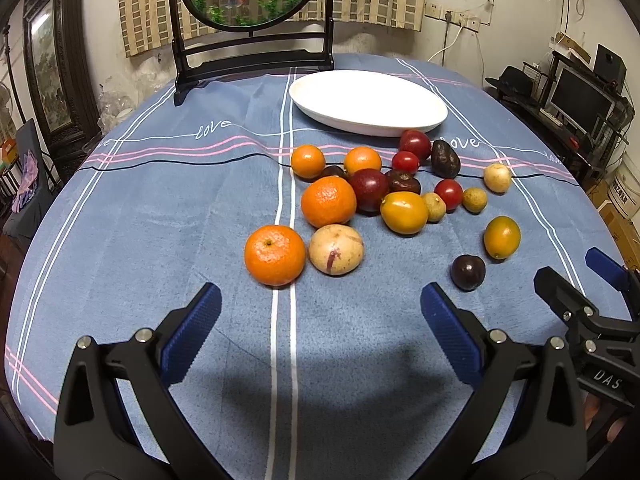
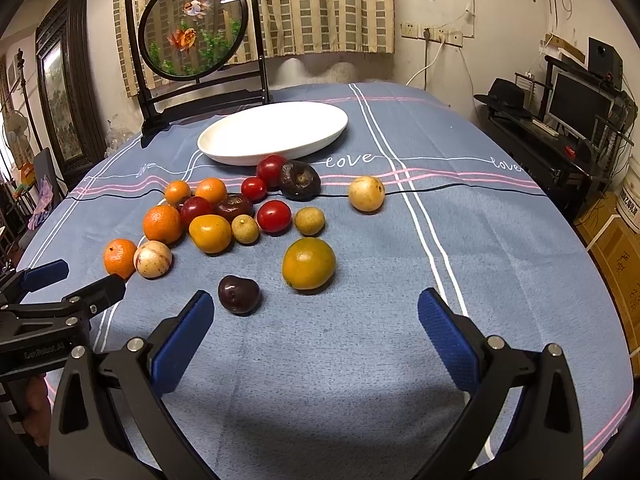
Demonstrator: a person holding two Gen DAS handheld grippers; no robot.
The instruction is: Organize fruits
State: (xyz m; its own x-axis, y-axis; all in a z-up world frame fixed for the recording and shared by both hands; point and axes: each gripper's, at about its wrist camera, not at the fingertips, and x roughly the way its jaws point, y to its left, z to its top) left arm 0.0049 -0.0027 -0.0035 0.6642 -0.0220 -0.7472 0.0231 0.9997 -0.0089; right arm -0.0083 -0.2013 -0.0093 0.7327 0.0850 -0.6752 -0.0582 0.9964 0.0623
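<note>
Evidently nothing has been lifted yet: both tools hang over the near edge of the table, each with its blue pads spread wide and nothing between them. The left gripper points at the nearest mandarin, which sits just beside a pale speckled fruit — the closest pair on that side, so a sensible first pick. The right gripper hovers with a dark plum just beyond its left pad and a yellow-orange citrus a little farther in; these two lie apart from the heap, which should leave the pads room on either side of them.

Past them, toward the middle of the blue tablecloth, the rest of the fruit is bunched together: a bigger orange, red tomatoes such as, small tan longans, and a dark avocado-like fruit. One pale round fruit lies off alone toward the right edge.

Beyond the heap, near the far edge, the white oval plate holds no fruit — by my reading, that is where the fruit is meant to go, though the task does not say so. Behind it stands a round goldfish screen in a black frame.
</note>
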